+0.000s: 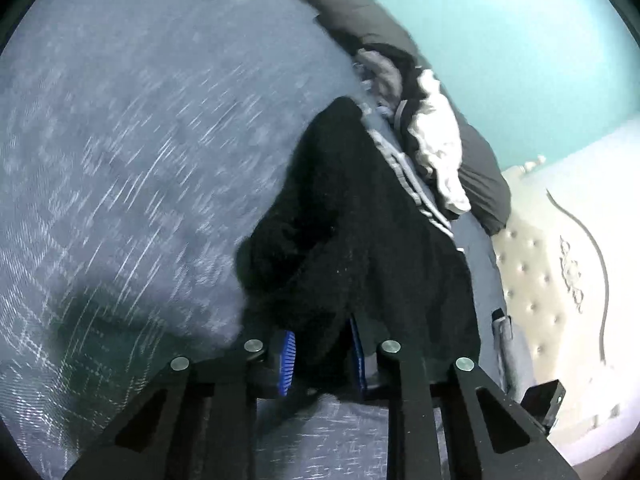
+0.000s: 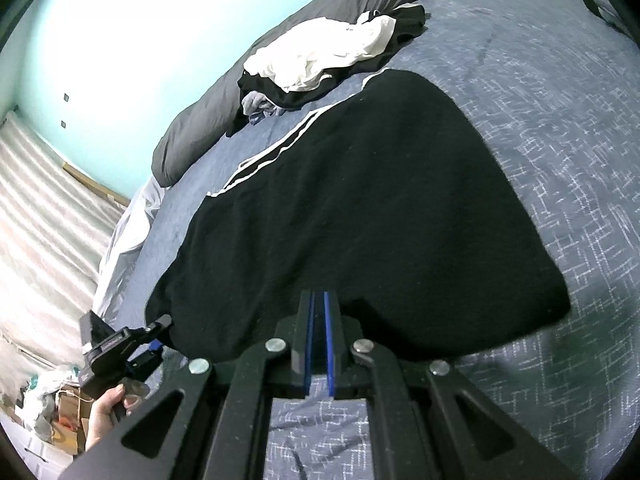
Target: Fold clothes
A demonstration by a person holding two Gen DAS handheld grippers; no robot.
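A black garment with white side stripes lies spread on the blue patterned bedspread. My right gripper is shut on its near edge. My left gripper is shut on another edge of the same black garment, whose cloth bunches up between the blue pads. The left gripper also shows in the right wrist view at the garment's left corner, held by a hand.
A pile of white, black and grey clothes lies at the far side of the bed beside a dark grey duvet. A tufted cream headboard and a turquoise wall are behind. Clutter sits on the floor.
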